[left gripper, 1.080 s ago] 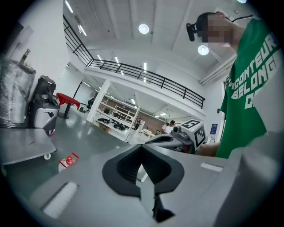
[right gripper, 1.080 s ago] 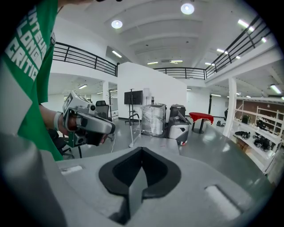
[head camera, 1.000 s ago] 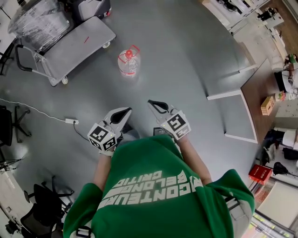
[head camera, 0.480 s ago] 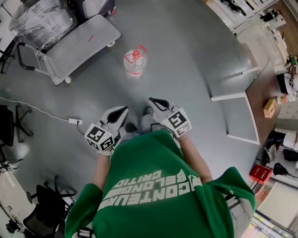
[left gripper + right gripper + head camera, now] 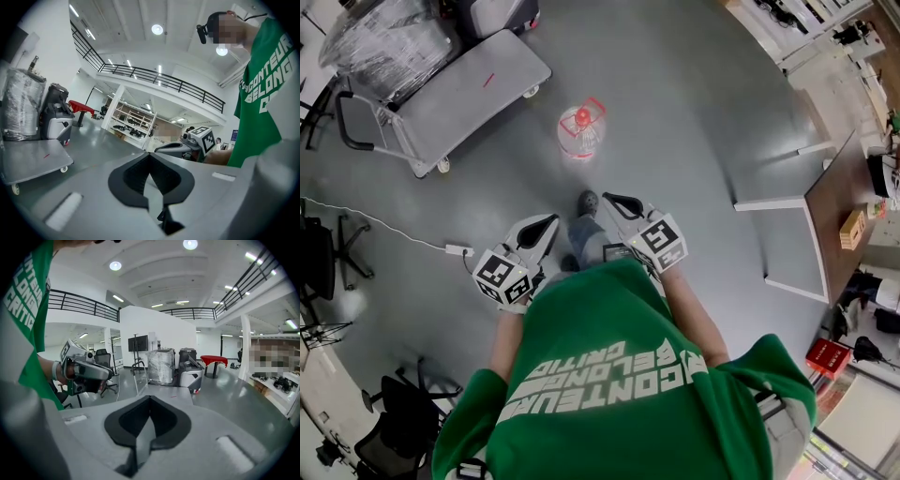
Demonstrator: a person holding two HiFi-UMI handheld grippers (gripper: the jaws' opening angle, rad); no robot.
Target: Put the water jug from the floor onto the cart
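Note:
The water jug (image 5: 581,131), clear with a red cap and red handle, stands upright on the grey floor ahead of me. The cart (image 5: 459,94), a flat grey platform trolley with a push bar, sits to the jug's left; it also shows in the left gripper view (image 5: 33,159) and the right gripper view (image 5: 171,391). My left gripper (image 5: 547,222) and right gripper (image 5: 611,199) are held side by side in front of my chest, well short of the jug. Both are shut with nothing between the jaws. The jug is hidden in both gripper views.
A plastic-wrapped load (image 5: 384,37) and a grey machine (image 5: 497,14) stand behind the cart. A cable with a power strip (image 5: 455,249) lies on the floor at left, near office chairs (image 5: 323,258). Desks (image 5: 778,225) line the right side. My shoe (image 5: 588,202) is between the grippers.
I have walked toward the jug: the jug and the cart have drawn nearer in the head view. Both grippers stayed shut and level in front of me.

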